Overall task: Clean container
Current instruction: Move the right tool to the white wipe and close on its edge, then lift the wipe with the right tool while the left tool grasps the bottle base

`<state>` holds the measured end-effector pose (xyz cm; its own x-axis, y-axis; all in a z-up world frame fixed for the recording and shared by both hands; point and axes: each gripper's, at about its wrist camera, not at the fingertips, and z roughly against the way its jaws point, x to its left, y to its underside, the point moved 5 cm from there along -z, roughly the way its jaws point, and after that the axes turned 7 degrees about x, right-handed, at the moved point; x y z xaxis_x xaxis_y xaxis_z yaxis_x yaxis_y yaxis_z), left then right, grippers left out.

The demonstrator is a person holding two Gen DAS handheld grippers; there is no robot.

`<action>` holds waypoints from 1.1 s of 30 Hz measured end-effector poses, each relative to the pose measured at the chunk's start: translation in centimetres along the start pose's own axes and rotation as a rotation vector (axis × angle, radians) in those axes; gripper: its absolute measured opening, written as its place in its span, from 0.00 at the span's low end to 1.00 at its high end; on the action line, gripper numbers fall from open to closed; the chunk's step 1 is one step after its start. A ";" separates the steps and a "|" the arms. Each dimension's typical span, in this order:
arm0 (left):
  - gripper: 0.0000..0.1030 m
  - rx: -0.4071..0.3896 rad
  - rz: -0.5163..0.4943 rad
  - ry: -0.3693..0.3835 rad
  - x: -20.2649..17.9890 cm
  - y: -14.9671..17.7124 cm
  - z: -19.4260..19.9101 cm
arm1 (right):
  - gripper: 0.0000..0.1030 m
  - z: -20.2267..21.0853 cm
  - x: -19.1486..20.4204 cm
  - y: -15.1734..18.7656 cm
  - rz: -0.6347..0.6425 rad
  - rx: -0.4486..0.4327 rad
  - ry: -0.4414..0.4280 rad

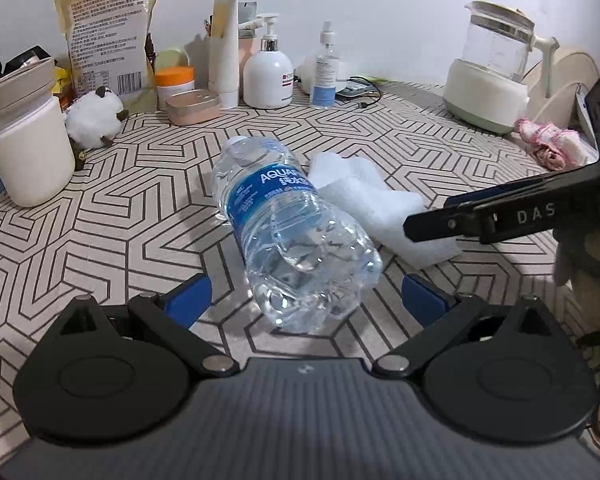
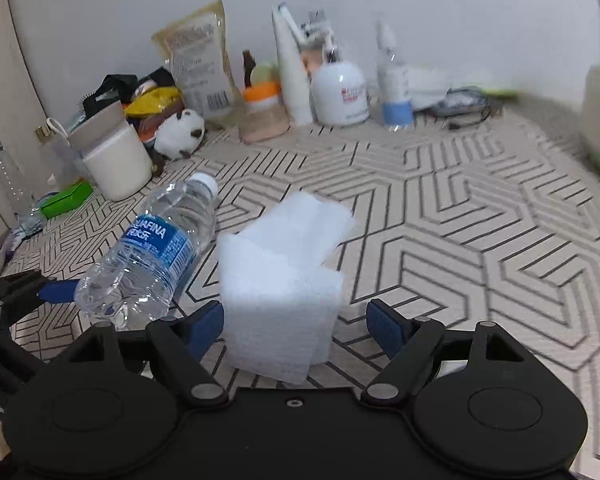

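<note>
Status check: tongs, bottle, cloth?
Both tongs, left and right, open, empty. Bottle lying capped on table. White cloth beside it. Nothing blocking.

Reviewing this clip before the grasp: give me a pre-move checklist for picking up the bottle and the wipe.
1. Water bottle lying free on the table, base between the open left gripper fingers: ok.
2. Bottle cap on: ok.
3. White cloth lies between the open right gripper fingers, ungripped: ok.
4. Cloth clear of bottle: cannot tell.
5. Dirt on bottle: cannot tell.

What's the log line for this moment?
left gripper: open, bottle between fingers | right gripper: open over cloth | nothing gripped
</note>
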<state>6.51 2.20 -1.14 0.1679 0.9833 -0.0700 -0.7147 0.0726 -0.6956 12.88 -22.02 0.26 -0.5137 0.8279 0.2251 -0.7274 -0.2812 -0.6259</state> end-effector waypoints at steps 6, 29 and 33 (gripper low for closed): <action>1.00 0.026 0.053 -0.017 0.8 0.1 -1.4 | 0.28 -0.5 1.5 0.5 0.155 -0.011 0.073; 1.00 -0.010 0.056 -0.038 0.7 0.6 -1.5 | 0.72 -1.0 0.7 -1.8 0.095 0.013 -0.031; 1.00 -0.013 0.059 -0.036 0.7 0.6 -1.4 | 0.72 -2.2 2.0 -1.2 0.185 0.012 -0.044</action>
<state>7.18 2.71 -2.63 0.1017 0.9911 -0.0855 -0.7134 0.0128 -0.7006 13.71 -19.02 -0.18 -0.6588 0.7393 0.1395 -0.6236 -0.4328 -0.6510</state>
